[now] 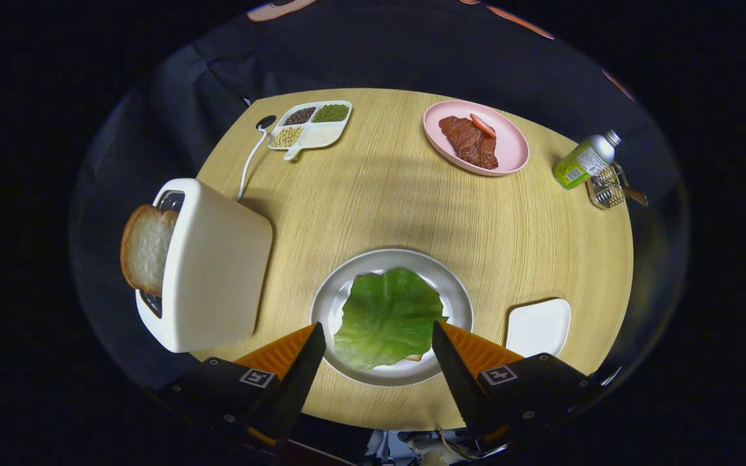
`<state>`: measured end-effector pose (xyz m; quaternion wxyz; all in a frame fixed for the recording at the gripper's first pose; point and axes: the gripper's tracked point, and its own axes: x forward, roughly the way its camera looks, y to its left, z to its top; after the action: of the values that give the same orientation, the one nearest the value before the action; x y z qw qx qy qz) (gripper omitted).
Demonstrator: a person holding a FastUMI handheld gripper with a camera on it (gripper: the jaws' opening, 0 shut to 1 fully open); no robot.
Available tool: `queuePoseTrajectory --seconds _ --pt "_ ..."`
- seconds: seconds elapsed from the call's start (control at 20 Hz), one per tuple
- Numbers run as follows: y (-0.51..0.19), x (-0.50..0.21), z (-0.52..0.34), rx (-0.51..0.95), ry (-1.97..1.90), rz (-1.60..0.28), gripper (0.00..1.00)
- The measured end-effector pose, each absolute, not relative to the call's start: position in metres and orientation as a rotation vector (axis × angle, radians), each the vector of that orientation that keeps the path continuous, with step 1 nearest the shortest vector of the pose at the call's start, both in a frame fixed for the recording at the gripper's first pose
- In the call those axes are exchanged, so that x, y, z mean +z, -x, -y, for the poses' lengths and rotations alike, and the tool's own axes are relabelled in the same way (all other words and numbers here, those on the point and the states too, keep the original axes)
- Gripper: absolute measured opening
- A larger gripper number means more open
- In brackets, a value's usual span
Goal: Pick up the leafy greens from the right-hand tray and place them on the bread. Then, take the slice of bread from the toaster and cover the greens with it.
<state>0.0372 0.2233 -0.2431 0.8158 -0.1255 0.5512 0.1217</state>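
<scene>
The leafy greens (pixel 387 317) were already laid over the bread on the plate (pixel 460 294), between the spread, empty jaws of the gripper (pixel 378 336). The slice of bread (pixel 146 246), at ten o'clock in the toaster (pixel 214 272), was judged still to be fetched.

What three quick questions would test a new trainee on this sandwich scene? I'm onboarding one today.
1. True or false: the leafy greens lie on the white plate.
2. The bread slice still to fetch sits in: A) toaster B) pink plate C) small white tray.
3. Fill in: the claw is ____, holding nothing.

Key: 1 true; 2 A; 3 open.
</scene>
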Motion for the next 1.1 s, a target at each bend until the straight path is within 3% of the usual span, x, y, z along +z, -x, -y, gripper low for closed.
queuePoseTrajectory --seconds 0.55,0.9,1.1 --pt "-0.016 -0.131 -0.377 0.390 0.259 -1.069 0.99" --pt "-0.018 -0.168 -0.434 0.391 0.318 -1.143 0.99" --pt "-0.028 -0.196 -0.439 0.352 0.335 -1.176 0.82"
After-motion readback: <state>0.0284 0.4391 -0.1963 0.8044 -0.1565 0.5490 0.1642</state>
